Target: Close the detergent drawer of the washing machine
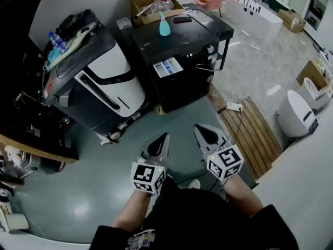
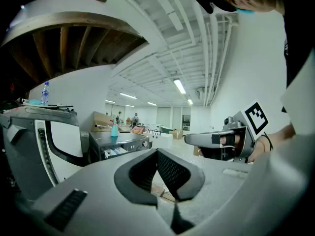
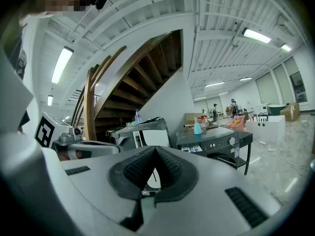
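Grippers hovered over the floor (image 1: 93,191), left gripper (image 1: 164,138) and right gripper (image 1: 199,130) both closed and empty, well short of the black washing machine (image 1: 177,46), whose detergent drawer (image 1: 167,66) stood pulled out.

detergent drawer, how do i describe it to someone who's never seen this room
Find the black front-loading washing machine with a teal bottle on top. The detergent drawer juts from the upper left of its front, the only white-and-blue patch on that black face.
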Demonstrator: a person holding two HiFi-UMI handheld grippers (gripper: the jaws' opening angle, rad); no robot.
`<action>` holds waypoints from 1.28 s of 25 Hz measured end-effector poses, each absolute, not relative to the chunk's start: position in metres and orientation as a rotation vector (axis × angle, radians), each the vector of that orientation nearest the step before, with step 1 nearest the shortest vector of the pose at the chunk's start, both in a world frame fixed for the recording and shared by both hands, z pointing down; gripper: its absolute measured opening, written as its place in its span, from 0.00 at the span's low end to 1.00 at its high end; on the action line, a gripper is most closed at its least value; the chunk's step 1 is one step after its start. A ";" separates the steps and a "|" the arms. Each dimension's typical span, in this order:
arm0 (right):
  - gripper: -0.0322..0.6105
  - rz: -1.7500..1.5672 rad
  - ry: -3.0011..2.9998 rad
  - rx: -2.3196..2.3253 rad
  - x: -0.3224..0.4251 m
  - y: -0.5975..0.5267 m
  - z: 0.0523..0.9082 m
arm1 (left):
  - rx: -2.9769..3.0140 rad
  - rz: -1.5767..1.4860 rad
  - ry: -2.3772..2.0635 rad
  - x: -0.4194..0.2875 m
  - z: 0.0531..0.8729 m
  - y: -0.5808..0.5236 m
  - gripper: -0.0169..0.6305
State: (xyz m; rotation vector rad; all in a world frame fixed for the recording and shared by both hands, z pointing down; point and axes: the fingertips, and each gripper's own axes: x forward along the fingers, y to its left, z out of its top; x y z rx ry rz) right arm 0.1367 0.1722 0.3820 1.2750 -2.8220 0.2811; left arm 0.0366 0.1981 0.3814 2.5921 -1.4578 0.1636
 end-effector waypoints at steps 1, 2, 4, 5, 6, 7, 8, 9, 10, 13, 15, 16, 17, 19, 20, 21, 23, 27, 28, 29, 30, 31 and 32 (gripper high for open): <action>0.05 0.282 -2.822 1.274 0.137 0.171 0.381 | 2.596 0.163 -1.458 0.038 0.380 0.197 0.03; 0.05 0.282 -2.823 1.272 0.138 0.170 0.380 | 2.598 0.161 -1.457 0.038 0.379 0.195 0.03; 0.05 0.276 -2.831 1.269 0.138 0.169 0.379 | 2.601 0.153 -1.457 0.040 0.378 0.194 0.03; 0.05 0.270 -2.837 1.267 0.138 0.170 0.378 | 2.606 0.146 -1.458 0.040 0.377 0.194 0.03; 0.05 0.265 -2.845 1.265 0.138 0.170 0.377 | 2.612 0.142 -1.462 0.041 0.377 0.195 0.03; 0.05 0.260 -2.851 1.262 0.137 0.171 0.376 | 2.616 0.142 -1.466 0.041 0.377 0.194 0.03; 0.05 0.256 -2.855 1.259 0.137 0.172 0.376 | 2.618 0.144 -1.470 0.041 0.376 0.194 0.03; 0.05 0.252 -2.856 1.256 0.136 0.172 0.375 | 2.615 0.147 -1.472 0.041 0.377 0.194 0.03; 0.05 0.248 -2.856 1.254 0.135 0.172 0.375 | 2.613 0.150 -1.472 0.040 0.377 0.194 0.03; 0.05 0.246 -2.855 1.251 0.133 0.172 0.378 | 2.617 0.142 -1.467 0.038 0.380 0.193 0.03; 0.05 0.248 -2.856 1.249 0.131 0.170 0.380 | 2.617 0.143 -1.462 0.037 0.382 0.193 0.03; 0.05 0.251 -2.856 1.248 0.130 0.169 0.381 | 2.619 0.144 -1.462 0.035 0.383 0.192 0.03; 0.05 0.254 -2.855 1.246 0.128 0.168 0.381 | 2.618 0.145 -1.462 0.034 0.383 0.191 0.03; 0.05 0.262 -2.853 1.245 0.125 0.165 0.382 | 2.606 0.148 -1.463 0.030 0.385 0.189 0.03; 0.05 0.265 -2.853 1.246 0.124 0.163 0.382 | 2.603 0.148 -1.464 0.028 0.385 0.188 0.03; 0.05 0.268 -2.854 1.248 0.122 0.161 0.383 | 2.601 0.146 -1.466 0.027 0.386 0.186 0.03; 0.05 0.276 -2.857 1.249 0.119 0.157 0.385 | 2.592 0.141 -1.466 0.022 0.387 0.183 0.03; 0.05 0.294 -2.863 1.236 0.108 0.149 0.388 | 2.583 0.121 -1.472 0.011 0.386 0.174 0.03; 0.05 0.298 -2.865 1.233 0.105 0.146 0.388 | 2.581 0.118 -1.474 0.008 0.386 0.172 0.03; 0.05 0.303 -2.866 1.231 0.102 0.143 0.388 | 2.576 0.117 -1.476 0.004 0.386 0.169 0.03; 0.05 0.308 -2.868 1.228 0.098 0.139 0.389 | 2.568 0.116 -1.479 0.001 0.386 0.166 0.03; 0.05 0.312 -2.870 1.224 0.095 0.136 0.389 | 2.561 0.116 -1.483 -0.003 0.387 0.164 0.03; 0.05 0.315 -2.871 1.221 0.091 0.133 0.390 | 2.555 0.116 -1.486 -0.007 0.388 0.161 0.03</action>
